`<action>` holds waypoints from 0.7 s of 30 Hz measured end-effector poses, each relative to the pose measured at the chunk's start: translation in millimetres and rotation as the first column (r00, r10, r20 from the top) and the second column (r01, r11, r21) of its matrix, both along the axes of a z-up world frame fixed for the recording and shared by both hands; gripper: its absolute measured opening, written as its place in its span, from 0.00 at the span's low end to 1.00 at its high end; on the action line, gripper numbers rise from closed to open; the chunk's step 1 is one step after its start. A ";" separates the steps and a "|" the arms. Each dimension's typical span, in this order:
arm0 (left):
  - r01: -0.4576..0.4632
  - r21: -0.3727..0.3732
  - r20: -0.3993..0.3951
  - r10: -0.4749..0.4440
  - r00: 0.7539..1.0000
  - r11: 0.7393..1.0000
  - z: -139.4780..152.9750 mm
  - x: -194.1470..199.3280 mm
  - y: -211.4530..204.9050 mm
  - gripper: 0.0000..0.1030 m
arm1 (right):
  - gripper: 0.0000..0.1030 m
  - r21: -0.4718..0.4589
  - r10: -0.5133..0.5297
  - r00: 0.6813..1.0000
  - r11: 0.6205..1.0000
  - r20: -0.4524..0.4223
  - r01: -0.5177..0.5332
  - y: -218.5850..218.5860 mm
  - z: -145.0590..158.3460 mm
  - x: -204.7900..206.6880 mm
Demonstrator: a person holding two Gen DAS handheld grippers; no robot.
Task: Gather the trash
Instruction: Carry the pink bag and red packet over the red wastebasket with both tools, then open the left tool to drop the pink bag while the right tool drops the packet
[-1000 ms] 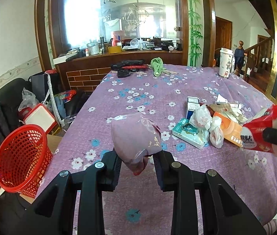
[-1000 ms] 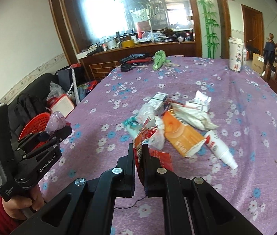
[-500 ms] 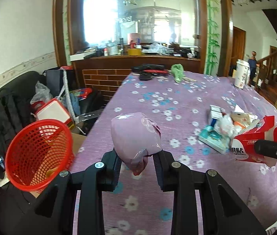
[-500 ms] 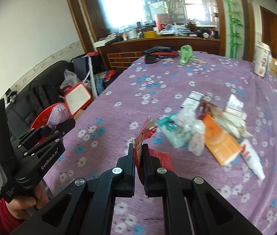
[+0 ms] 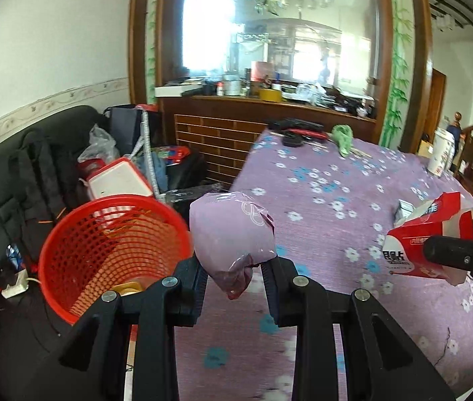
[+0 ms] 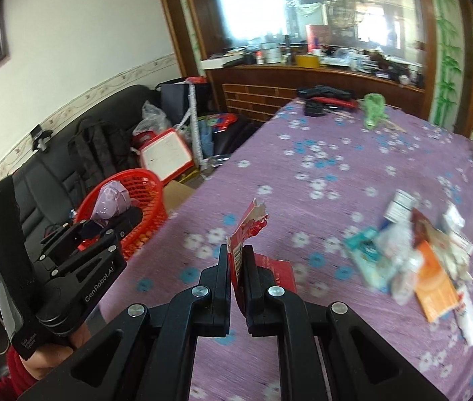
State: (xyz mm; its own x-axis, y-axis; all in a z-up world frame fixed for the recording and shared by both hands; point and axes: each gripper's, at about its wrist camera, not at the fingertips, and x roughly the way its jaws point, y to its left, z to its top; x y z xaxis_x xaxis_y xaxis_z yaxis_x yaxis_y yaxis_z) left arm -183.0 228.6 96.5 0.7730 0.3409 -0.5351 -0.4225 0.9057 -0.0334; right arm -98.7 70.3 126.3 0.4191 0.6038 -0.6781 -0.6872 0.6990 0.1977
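Left gripper, side of body: white lettering "GenRobot.AI"; on its grip lower down, small white print, apparently "Data Production System", only partly legible. Red carton, held in the right gripper: dark Chinese characters on a white panel, not clearly readable; a barcode strip shows on the same carton in the right wrist view, digits too small to read. Print on the cup, the small box and the orange packet is blurred and illegible.
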 end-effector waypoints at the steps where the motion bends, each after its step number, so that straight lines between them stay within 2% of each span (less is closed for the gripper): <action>1: -0.016 -0.005 0.006 0.016 1.000 1.000 1.5 -4.8 9.1 0.28 | 0.07 0.004 0.011 1.000 1.000 -0.007 -0.011 6.9 0.5 0.1; 6: -0.114 -0.018 0.017 0.114 0.993 0.993 4.6 -27.7 57.5 0.28 | 0.07 0.024 0.090 0.995 0.996 -0.045 -0.089 56.3 2.0 1.2; 12: -0.222 -0.044 -0.009 0.222 0.975 0.974 -7.3 -46.5 113.4 0.28 | 0.07 0.033 0.181 0.981 0.983 -0.074 -0.179 120.7 1.2 0.6; 20: -0.267 -0.068 -0.049 0.264 0.963 0.961 -26.4 -43.6 153.5 0.29 | 0.07 0.046 0.240 0.962 0.971 -0.130 -0.236 194.8 -8.8 12.3; 21: -0.271 -0.068 -0.052 0.268 0.962 0.960 -28.5 -42.4 156.4 0.31 | 0.07 0.051 0.242 0.960 0.970 -0.139 -0.237 204.2 -11.3 15.5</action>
State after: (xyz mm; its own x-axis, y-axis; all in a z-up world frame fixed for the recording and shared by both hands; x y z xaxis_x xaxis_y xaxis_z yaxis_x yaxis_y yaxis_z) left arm -225.4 385.0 68.0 0.6340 0.4918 -0.5968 -0.6531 0.7538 -0.0726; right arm -83.2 274.6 115.0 0.1591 0.6980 -0.6982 -0.7964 0.5087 0.3270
